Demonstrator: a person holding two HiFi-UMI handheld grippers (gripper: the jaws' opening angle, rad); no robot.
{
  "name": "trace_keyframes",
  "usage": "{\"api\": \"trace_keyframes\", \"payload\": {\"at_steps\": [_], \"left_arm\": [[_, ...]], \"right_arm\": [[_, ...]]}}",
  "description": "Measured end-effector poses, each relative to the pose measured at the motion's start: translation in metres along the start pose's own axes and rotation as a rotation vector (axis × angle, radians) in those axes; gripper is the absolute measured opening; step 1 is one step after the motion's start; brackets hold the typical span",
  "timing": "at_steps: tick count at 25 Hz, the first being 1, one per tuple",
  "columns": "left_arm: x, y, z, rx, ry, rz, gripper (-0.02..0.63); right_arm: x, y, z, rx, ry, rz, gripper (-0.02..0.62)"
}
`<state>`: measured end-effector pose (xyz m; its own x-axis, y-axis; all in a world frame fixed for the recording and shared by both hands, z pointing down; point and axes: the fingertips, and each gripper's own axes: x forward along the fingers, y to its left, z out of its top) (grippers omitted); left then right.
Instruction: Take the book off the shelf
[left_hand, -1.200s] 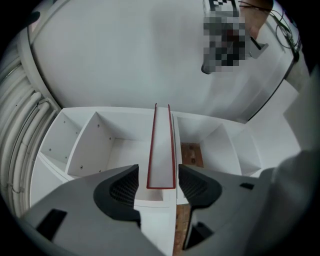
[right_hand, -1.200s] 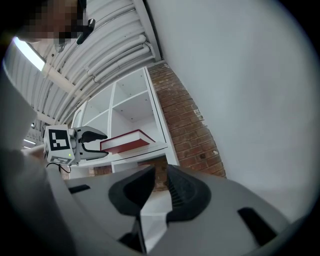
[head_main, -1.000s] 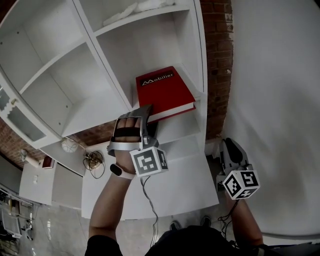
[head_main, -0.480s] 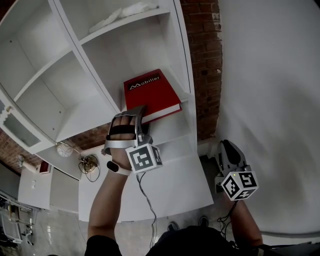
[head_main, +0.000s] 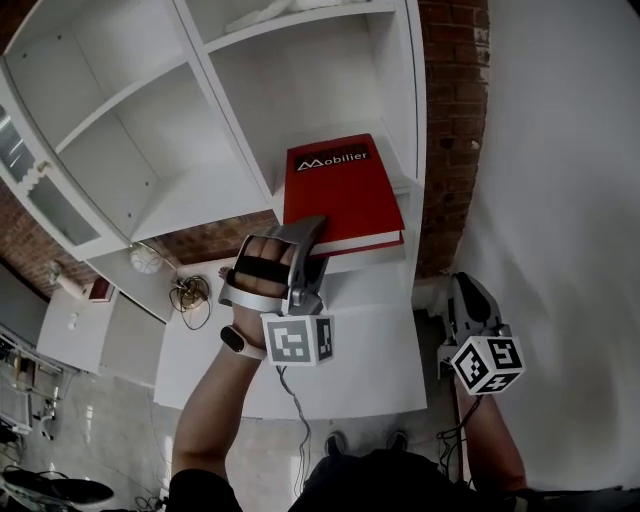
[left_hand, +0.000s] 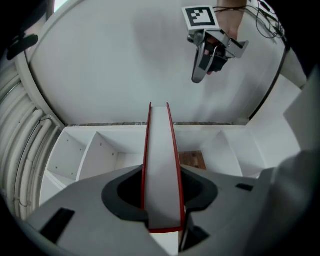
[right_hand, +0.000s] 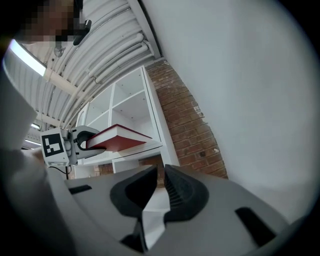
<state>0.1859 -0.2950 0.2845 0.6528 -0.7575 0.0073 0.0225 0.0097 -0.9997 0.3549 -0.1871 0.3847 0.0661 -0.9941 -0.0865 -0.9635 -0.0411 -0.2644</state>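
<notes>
A red hardback book with "Mobilier" on its cover lies flat and juts out of the right compartment of the white shelf unit. My left gripper is shut on the book's near edge, and its jaws have just been closing. In the left gripper view the book's pale page edge runs straight between the jaws of my left gripper. My right gripper hangs lower right, apart from the shelf. Its jaws have just been closing to a narrow slit, with nothing between them. It looks at the book.
A brick wall runs beside the shelf unit, and a plain white wall fills the right. Below the shelf is a white cabinet top. Cables lie at its left. White cloth sits on an upper shelf.
The left gripper has closed on the book's near edge and the book now sticks further out past the shelf front. The right gripper has hardly moved.
</notes>
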Motion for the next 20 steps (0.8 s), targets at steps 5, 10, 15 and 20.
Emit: {"api": "trace_keyframes", "payload": {"at_steps": [5,10,15,20], "left_arm": [[-0.032,0.0,0.011,0.002,-0.009,0.007,0.164],[-0.071,0.001,0.024,-0.01,0.011,0.029,0.164],[-0.111,0.002,0.027,-0.02,0.043,0.066,0.163],[-0.142,0.003,0.004,-0.016,0.113,0.078,0.163]], "right_arm": [[0.013,0.017,-0.006,-0.002,0.029,0.069,0.04],[0.025,0.036,-0.014,0.001,0.053,0.145,0.037],[0.036,0.064,-0.025,0.011,0.076,0.221,0.035],[0.042,0.1,-0.038,0.02,0.098,0.293,0.034]]}}
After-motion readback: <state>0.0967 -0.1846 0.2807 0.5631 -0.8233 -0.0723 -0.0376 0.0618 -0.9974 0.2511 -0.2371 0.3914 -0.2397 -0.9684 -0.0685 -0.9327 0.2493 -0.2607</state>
